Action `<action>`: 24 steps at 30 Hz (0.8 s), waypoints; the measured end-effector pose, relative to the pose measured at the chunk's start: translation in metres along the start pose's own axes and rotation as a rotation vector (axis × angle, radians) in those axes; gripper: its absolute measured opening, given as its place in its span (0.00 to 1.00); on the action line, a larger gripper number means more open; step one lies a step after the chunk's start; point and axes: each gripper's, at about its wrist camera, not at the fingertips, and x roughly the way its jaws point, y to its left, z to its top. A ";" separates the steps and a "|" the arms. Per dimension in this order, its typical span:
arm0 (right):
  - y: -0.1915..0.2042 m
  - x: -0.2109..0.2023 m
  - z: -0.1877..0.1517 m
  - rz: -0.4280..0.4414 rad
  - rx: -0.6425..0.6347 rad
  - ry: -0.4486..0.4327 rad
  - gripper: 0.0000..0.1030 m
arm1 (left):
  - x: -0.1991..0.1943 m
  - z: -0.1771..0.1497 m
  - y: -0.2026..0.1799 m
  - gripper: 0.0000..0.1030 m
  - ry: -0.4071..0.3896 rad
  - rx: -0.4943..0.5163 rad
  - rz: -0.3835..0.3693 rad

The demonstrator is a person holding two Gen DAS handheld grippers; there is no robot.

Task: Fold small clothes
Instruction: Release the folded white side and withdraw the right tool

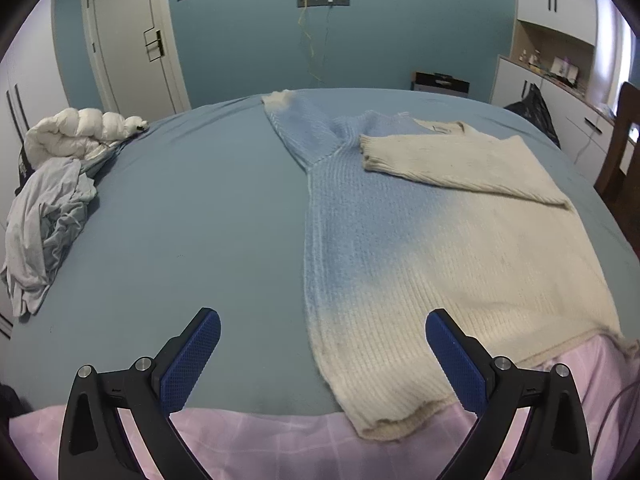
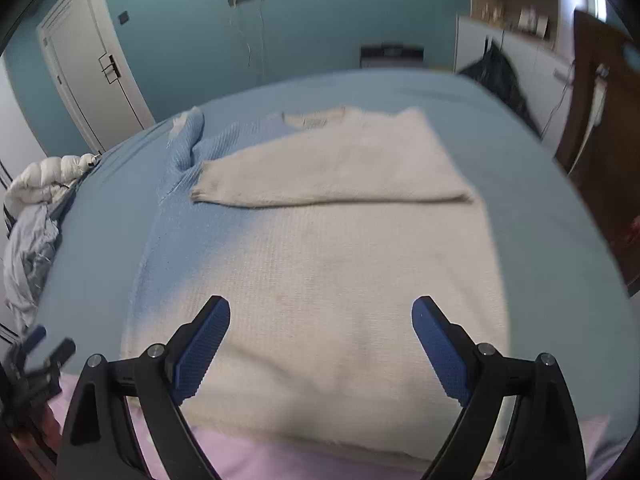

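A knitted sweater [image 1: 420,248], blue on its left half and fading to cream on the right, lies flat on the blue bed sheet [image 1: 180,220]. Its cream right sleeve [image 1: 448,160] is folded across the chest. The blue left sleeve [image 1: 300,128] stretches away toward the far edge. My left gripper [image 1: 322,328] hovers open over the sweater's near left hem, holding nothing. In the right wrist view the same sweater [image 2: 320,280] fills the middle, with the folded sleeve [image 2: 328,184] across it. My right gripper [image 2: 320,316] is open above the lower body of the sweater, empty. The left gripper [image 2: 44,344] shows blurred at the left edge.
A white puffy jacket [image 1: 80,132] and a crumpled grey garment [image 1: 44,220] are piled at the bed's left edge. A pink checked cover [image 1: 280,444] shows along the near edge. A wooden chair [image 1: 624,144], cabinets and a dark bag [image 1: 532,112] stand to the right.
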 end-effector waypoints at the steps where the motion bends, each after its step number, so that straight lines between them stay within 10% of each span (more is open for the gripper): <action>1: -0.004 -0.001 0.000 -0.009 -0.002 -0.020 0.88 | -0.001 -0.002 -0.003 1.00 0.001 0.005 0.001; 14: -0.068 0.021 -0.063 0.005 0.106 -0.125 0.88 | 0.011 0.024 0.000 1.00 0.048 -0.065 -0.041; 24: -0.081 0.039 -0.072 0.070 0.199 -0.202 0.88 | 0.117 0.123 0.081 1.00 0.145 -0.202 -0.010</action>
